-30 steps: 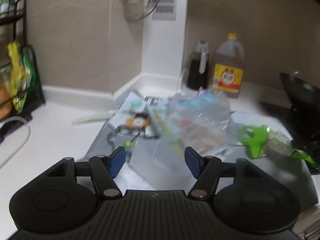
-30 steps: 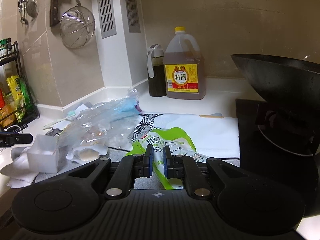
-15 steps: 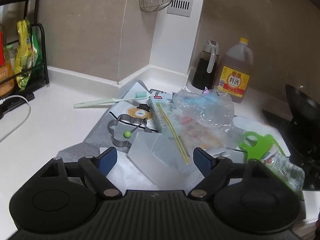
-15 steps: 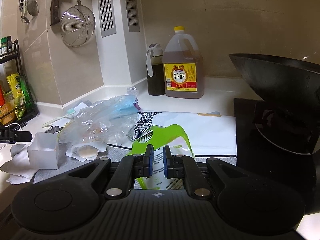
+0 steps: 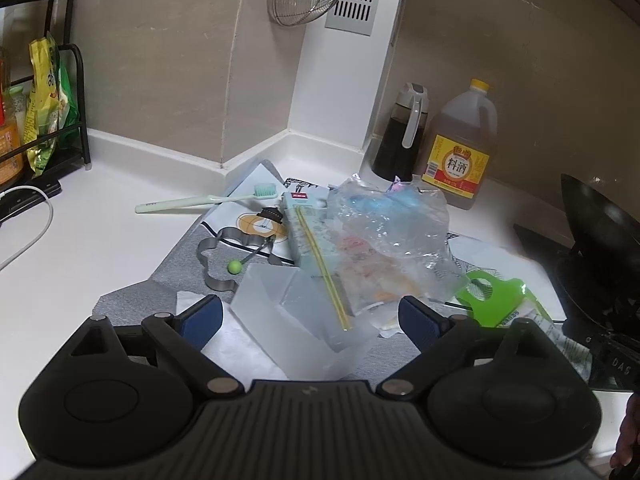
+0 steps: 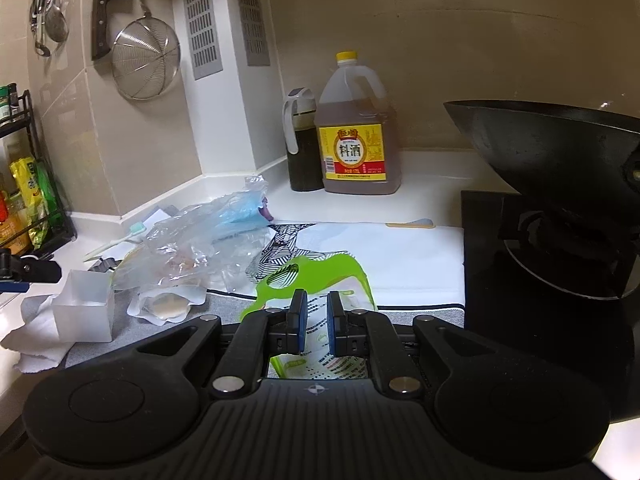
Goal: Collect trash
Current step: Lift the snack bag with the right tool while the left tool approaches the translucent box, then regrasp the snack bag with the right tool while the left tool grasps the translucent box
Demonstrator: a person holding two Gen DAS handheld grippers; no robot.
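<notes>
L gripper (image 5: 310, 316) hung over the trash pile on the white counter (image 5: 80, 240), jaws wide apart and opening further; a translucent plastic box (image 5: 296, 320) sat between the blue pads w/o either pad pressing on it. Box rested on crumpled white paper (image 6: 36, 340), on a grey mat (image 5: 132, 300). Just behind it: a pale carton w/ a yellow straw (image 5: 322, 268) across it, then a crumpled clear plastic bag (image 5: 392, 236). Green toothbrush (image 5: 204, 202) lay at the pile's far left edge, metal cookie cutter (image 5: 218, 256) near it.

R gripper (image 6: 313, 322) had jaws only a little apart, opening; green snack wrapper (image 6: 320, 276) lay under and between the pads, not pinched as far as I could tell. Round foil lid (image 6: 168, 306) sat left of the wrapper, near the box.

Cooking wine jug (image 6: 354, 140) & dark sauce bottle (image 6: 302, 148) stood side by side at the back wall, wok (image 6: 552, 148) on the stove at right
</notes>
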